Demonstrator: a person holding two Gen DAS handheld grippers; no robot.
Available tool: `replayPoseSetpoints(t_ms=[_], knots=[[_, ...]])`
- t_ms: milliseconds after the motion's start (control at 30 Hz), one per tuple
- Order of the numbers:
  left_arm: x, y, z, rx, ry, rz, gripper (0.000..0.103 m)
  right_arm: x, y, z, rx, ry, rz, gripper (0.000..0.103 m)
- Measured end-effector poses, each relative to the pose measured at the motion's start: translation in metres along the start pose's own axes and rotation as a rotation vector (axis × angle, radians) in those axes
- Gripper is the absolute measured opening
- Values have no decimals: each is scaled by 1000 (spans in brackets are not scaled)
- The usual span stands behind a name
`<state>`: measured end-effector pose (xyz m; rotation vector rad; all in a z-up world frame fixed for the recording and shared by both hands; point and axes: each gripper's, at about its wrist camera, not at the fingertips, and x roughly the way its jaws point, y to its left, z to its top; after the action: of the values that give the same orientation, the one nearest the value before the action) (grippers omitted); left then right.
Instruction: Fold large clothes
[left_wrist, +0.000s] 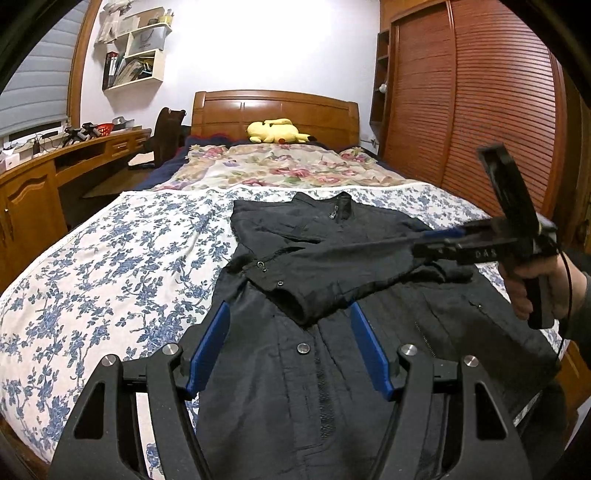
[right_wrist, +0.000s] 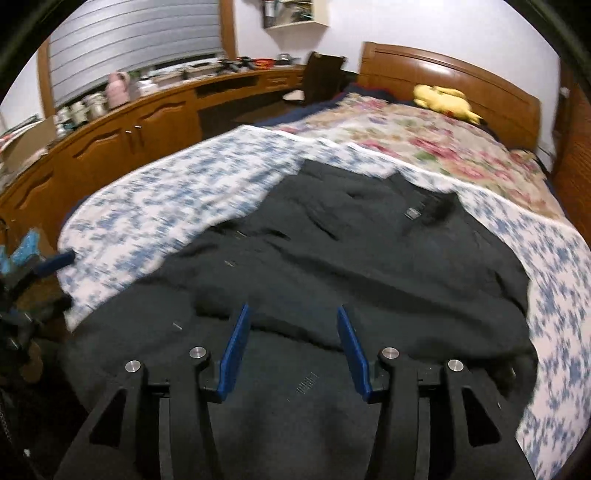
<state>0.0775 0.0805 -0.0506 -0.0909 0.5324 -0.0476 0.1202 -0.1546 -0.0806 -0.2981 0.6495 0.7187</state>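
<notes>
Black jacket (left_wrist: 332, 280) on floral bedspread (left_wrist: 110, 258), wooden headboard (left_wrist: 275, 110); both grippers (left_wrist: 290, 332) (right_wrist: 293, 343) released

My left gripper (left_wrist: 290, 321) is a black plastic frame with triangular cut-outs, round silver screw heads at its pivots and two flat blue pads (left_wrist: 208, 350) on the fingers. My right gripper (right_wrist: 293, 325) is built the same: black arms, silver screws, blue pads (right_wrist: 234, 354). From the left wrist camera, the right tool shows a black pistol handle, a raised black plate, pale lettering along its body and a thin black cable trailing past my hand (left_wrist: 535, 286), which emerges from a dark sleeve (left_wrist: 581, 310).
</notes>
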Motion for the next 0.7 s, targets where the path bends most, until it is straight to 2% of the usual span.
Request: replayPoseSetpoints(t_ms=[200,367,433,567,700], knots=[[6,-9,-1,16,20,-28,69,5,-44,-57,69,52,-114,51],[8,-21,-2,35,36,-53,68,4,-67,-91,125,79,-157,51],[7,-24,0,40,39,-73,63,7,-74,-99,149,84,-162,51],[11,-33,6,84,48,-50,54,11,-81,-114,210,57,-141,51],[33,-36,7,74,106,-71,48,14,-72,-115,187,54,-157,54]])
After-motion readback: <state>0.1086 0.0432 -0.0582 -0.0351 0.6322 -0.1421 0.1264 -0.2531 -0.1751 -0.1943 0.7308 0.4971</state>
